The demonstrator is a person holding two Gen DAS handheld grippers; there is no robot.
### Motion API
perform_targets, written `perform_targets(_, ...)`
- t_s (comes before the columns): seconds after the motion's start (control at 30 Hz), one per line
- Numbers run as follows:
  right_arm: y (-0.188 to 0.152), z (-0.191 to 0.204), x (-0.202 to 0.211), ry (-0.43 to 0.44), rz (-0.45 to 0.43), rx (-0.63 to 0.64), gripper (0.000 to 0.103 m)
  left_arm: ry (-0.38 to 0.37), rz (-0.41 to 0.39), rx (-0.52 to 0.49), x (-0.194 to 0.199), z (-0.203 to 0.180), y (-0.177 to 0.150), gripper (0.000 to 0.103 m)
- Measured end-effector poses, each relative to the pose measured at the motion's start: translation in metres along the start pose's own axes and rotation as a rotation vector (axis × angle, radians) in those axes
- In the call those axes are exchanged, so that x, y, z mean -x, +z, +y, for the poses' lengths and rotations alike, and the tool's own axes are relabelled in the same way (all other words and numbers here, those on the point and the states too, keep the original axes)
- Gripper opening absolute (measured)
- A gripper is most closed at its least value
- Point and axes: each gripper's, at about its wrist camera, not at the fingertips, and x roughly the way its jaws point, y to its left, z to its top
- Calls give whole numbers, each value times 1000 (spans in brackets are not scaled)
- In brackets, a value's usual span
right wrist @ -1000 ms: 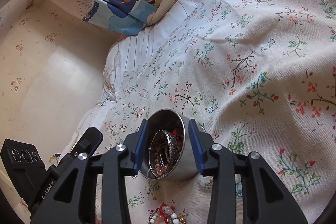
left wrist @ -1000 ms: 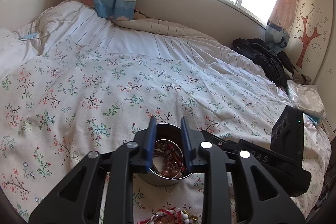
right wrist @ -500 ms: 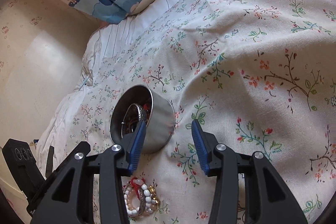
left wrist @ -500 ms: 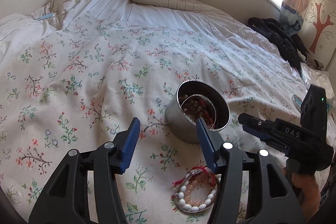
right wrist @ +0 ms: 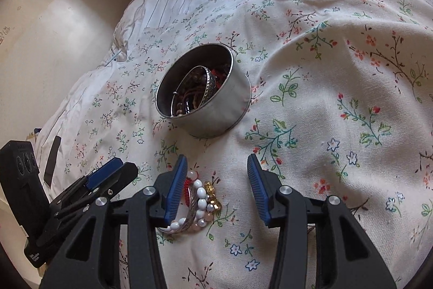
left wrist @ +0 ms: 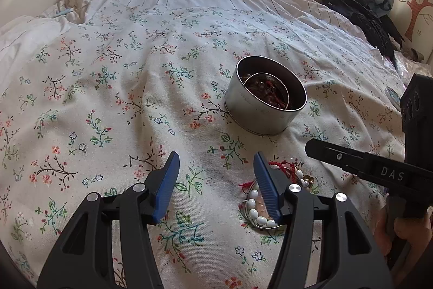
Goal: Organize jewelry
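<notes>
Jewelry: both tools have let go of the tin (left wrist: 266, 96) and drawn back. The left tool (left wrist: 215, 187) and right tool (right wrist: 216, 187) now hang wide and empty above the bed (left wrist: 113, 88). A loose bracelet pile (right wrist: 199, 203) lies just below, near the tin, which already holds bangles, perhaps beads. That pile looks next.

both wrist views look down, seemingly close, sharing the tin (left wrist: 266, 99) (right wrist: 201, 96).
</notes>
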Motion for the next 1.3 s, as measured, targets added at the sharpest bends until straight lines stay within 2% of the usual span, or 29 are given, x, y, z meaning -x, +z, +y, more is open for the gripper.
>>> perform_targets(0.17,-2,2,3,-4,-15,9,46,3,10,-13,0,-2,-1,55)
perform_targets(0.3,-4,15,-2,10,-2,69,45,27,15,-23,1,-3,-5,55)
perform_targets(0.4,-8,29,-9,8,23,135,39,40,11,2,4,2,-6,57)
perform_targets(0.57,-11,40,-19,-15,48,205,36,39,16,35,4,9,-6,59)
perform_targets(0.67,-13,43,-22,-39,51,230,24,41,17,24,3,7,-7,59)
perform_targets(0.7,-13,42,-23,-49,51,231,16,42,17,21,3,7,-7,59)
perform_targets(0.8,-11,39,-17,-39,33,215,7,44,21,19,2,7,-7,59)
perform_targets(0.87,-10,37,-11,-33,10,201,5,44,25,21,2,7,-8,60)
perform_targets(1.07,-5,20,11,57,-60,95,5,39,39,-6,-1,2,-9,60)
perform_targets(1.17,-5,18,7,82,-29,68,5,43,34,-7,1,1,-9,60)
perform_targets(1.2,-6,20,3,74,-13,78,7,45,33,0,1,2,-9,60)
perform_targets(1.23,-7,24,-1,60,-3,96,19,47,31,9,1,4,-9,60)
perform_targets(1.3,-7,34,-9,29,9,147,34,46,28,26,2,8,-8,61)
